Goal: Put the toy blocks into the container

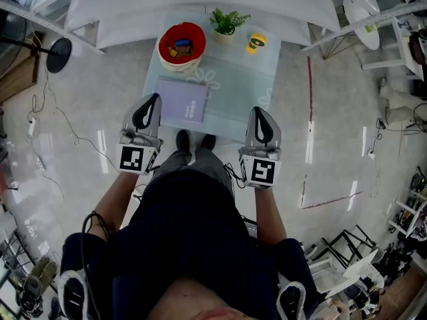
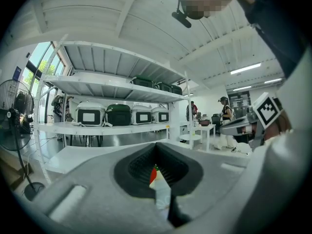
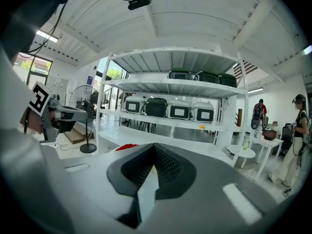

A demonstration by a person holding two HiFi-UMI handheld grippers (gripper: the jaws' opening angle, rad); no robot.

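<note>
A: State of the left tool (image 1: 154,99)?

B: Pressed together, tips meeting, nothing pinched. Held at the near left corner of the surface (image 1: 240,79), just beside the book (image 1: 181,101).

A: And the right tool (image 1: 257,111)?

B: Same: pressed together and empty. Held at the near right corner, well apart from the left one. Both pointing toward the far side.

A: Whereabouts of the blocks (image 1: 181,47)?

B: Inside the bowl (image 1: 198,35), piled in the middle. Orange, blue and yellow among them; exact count too small to tell.

A: Place of the bowl?

B: Far left of the surface, beyond the book, well apart from both tools. Red inside, paler on the outer wall. Visible as a red sliver through the slit of the left tool's own view.

A: Anything else up there?

B: Small potted plant (image 1: 227,22) at the far edge, just right of the bowl. Yellow object (image 1: 255,43) right of the plant, kind unclear. Purple book flat at the near left.

A: Beyond the surface?

B: Long white shelf (image 3: 175,87) on the far side, loaded with boxy white and dark appliances. Standing fan (image 1: 59,53) off to the far left, on the floor.
</note>
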